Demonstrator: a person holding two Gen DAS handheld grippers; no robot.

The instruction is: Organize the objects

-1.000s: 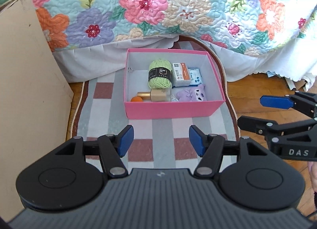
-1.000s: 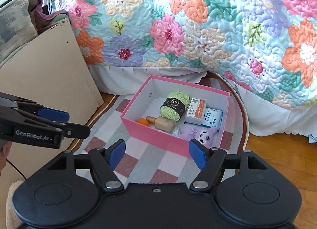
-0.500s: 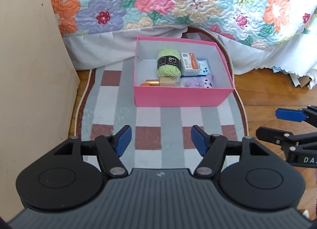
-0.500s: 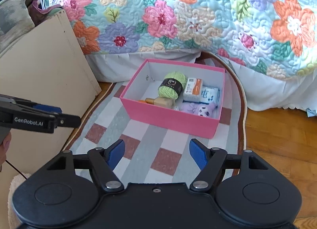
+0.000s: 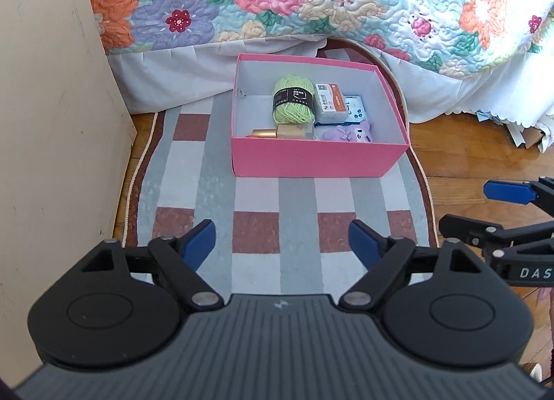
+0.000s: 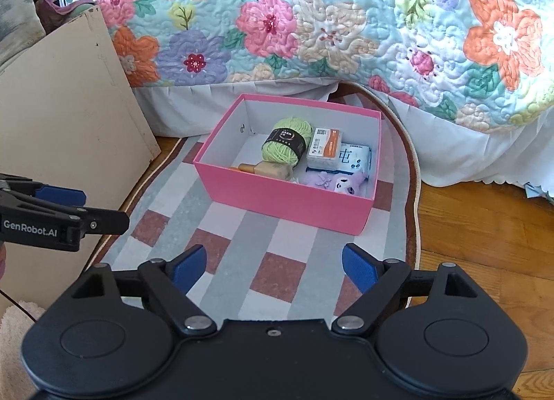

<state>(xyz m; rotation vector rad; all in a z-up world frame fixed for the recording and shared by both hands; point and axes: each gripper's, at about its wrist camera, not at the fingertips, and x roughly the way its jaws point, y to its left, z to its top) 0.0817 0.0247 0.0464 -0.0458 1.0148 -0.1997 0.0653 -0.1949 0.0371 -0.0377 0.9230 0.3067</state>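
A pink box [image 5: 311, 159] [image 6: 277, 197] stands on a checked rug. It holds a green yarn ball [image 5: 292, 104] [image 6: 285, 144], a white and orange packet [image 5: 330, 102] [image 6: 324, 147], a blue tissue pack [image 6: 355, 157], a purple plush toy [image 5: 348, 131] [image 6: 332, 182] and a gold bottle [image 5: 280, 131] [image 6: 268, 168]. My left gripper [image 5: 282, 244] is open and empty, well short of the box. My right gripper [image 6: 273, 263] is open and empty too, and shows at the right of the left wrist view [image 5: 484, 209].
A beige cabinet side [image 5: 52, 123] [image 6: 69, 116] stands on the left. A bed with a floral quilt [image 5: 311, 1] [image 6: 346, 19] rises behind the box. The checked rug [image 5: 270, 220] [image 6: 242, 244] lies on wooden floor [image 5: 484, 147] [image 6: 484, 227].
Both grippers have drawn back from the box, which now looks smaller and farther. Both stay open and empty.
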